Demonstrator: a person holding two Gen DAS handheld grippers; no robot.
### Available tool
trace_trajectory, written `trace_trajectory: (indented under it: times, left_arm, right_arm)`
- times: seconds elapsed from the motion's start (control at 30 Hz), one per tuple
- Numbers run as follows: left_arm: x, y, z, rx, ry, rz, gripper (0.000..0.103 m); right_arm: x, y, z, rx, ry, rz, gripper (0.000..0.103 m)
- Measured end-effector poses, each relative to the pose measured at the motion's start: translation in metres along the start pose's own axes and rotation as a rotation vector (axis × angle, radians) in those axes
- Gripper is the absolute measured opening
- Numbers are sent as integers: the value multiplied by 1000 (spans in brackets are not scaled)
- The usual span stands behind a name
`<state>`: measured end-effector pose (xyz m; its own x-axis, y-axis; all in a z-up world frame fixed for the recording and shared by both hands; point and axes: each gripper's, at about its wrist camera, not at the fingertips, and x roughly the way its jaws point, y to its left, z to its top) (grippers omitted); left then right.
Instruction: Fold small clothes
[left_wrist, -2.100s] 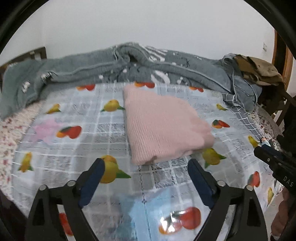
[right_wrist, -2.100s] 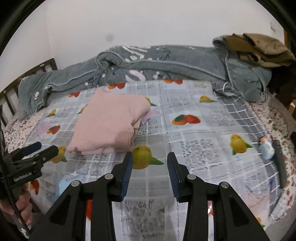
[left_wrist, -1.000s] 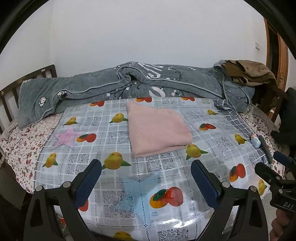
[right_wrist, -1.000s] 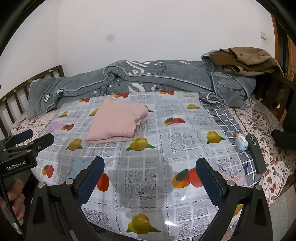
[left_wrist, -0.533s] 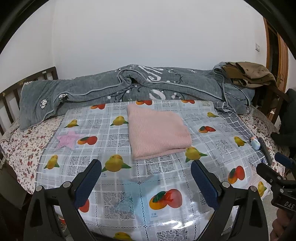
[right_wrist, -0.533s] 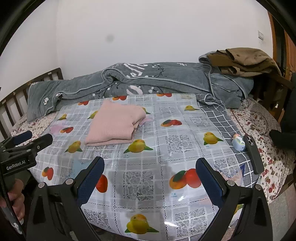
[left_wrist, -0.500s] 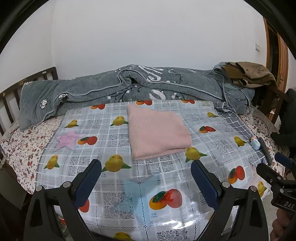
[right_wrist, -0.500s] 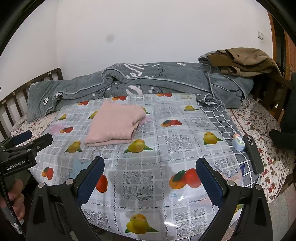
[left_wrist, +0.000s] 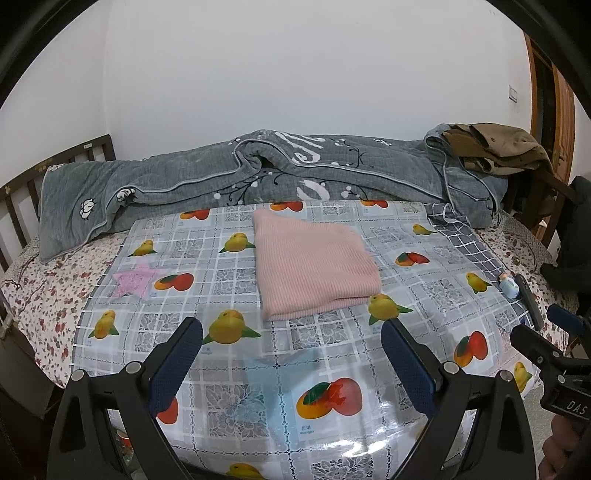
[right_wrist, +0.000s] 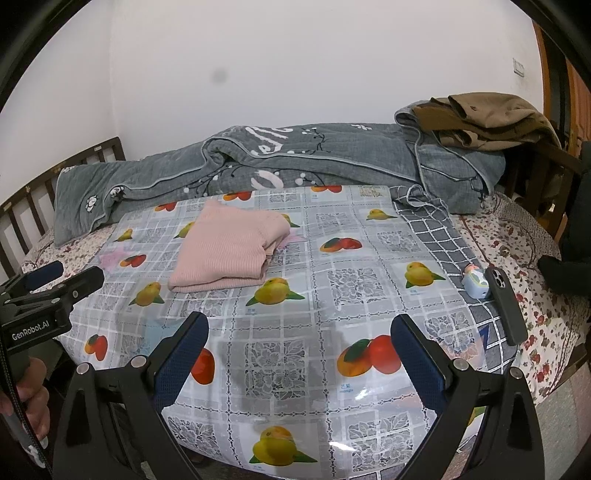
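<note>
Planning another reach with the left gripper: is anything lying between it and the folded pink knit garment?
Nothing visible does. Between the open left gripper and the folded pink knit garment lies only bare fruit-print plastic table cover. The phone sits far off to the right.

place: home bedroom | evidence: bed (left_wrist: 33, 295) with wooden headboard (right_wrist: 33, 199); rumpled grey quilt (left_wrist: 258, 173); floral sheet (right_wrist: 517, 236)

Left gripper (left_wrist: 291, 341) fingers wide apart, pink sweater (left_wrist: 314, 266) folded w/ maybe two layers on fruit-print cloth (left_wrist: 229, 369).
</note>
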<state>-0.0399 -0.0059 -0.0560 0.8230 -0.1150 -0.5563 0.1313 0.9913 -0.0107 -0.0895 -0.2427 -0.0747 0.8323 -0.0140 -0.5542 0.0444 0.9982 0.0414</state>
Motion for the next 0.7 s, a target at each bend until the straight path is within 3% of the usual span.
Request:
trace_trajectory:
  times: [0.7]
  left_arm:
    - [-2,2,1,-1,-3,-4,98]
  right_arm:
    - [1,0,1,4,2,3,98]
